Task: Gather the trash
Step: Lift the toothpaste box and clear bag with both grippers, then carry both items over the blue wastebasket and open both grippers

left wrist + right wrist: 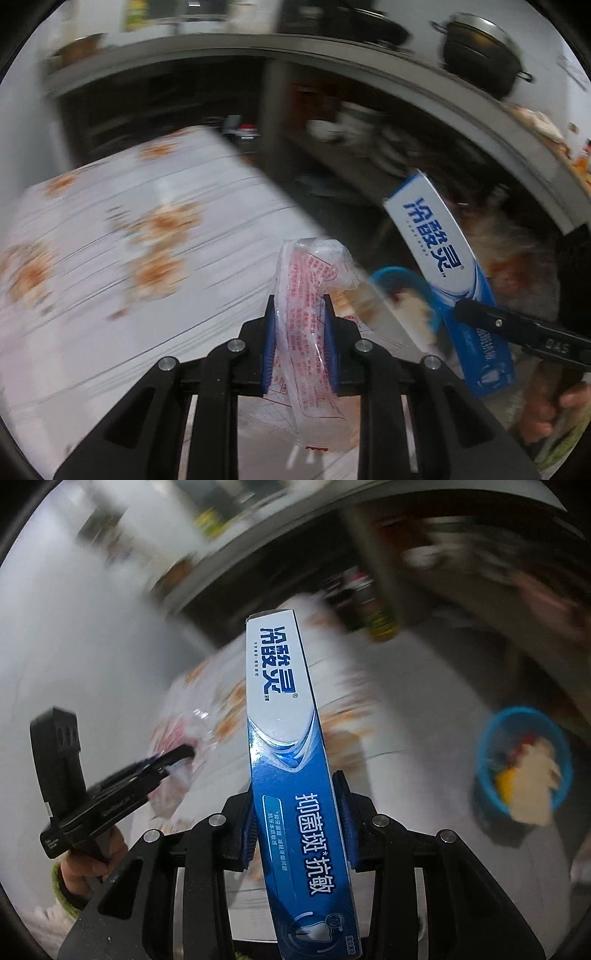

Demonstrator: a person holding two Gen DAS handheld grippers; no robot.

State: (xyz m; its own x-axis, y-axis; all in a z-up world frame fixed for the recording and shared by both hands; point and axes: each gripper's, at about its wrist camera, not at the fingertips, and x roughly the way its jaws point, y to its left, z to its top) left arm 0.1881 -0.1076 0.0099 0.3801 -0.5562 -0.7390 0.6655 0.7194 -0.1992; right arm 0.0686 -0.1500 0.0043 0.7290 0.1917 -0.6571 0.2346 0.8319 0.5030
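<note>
Plastic wrapper [314, 325]: clear, crinkled film with red print, pinched between the blue pads of the left tool [300, 345]; it sticks out past the fingertips toward 12 o'clock and trails back toward 6 in the left wrist view.
Toothpaste box [286, 738]: blue and white cardboard, clamped low on its length by the right tool [301, 818], its long end pointing to 12 o'clock in the right wrist view. In the left view it shows at 3 o'clock.
Left tool: pressed together on the film, pads touching it on both sides.
Right tool: pressed together on the box's two narrow sides.
Blue bin [522, 762]: at about 3 o'clock in the right view, already holding paper and coloured scraps (contents too blurred to name).
Counter [122, 236]: white cloth with orange flowers, at 9 to 10 o'clock in the left view, below both tools.
Handling, wrapper: very light, limp and slippery, I judge; it could slide out or cling to a pad on release. A hold across a bunched fold is safest.
Handling, box: light, stiff, probably hollow, so a hard squeeze may crush it. Gripped nearer one end, it could swing; a hold nearer the middle would steady it.
Stage: both pieces look lifted and on the way to the bin.
</note>
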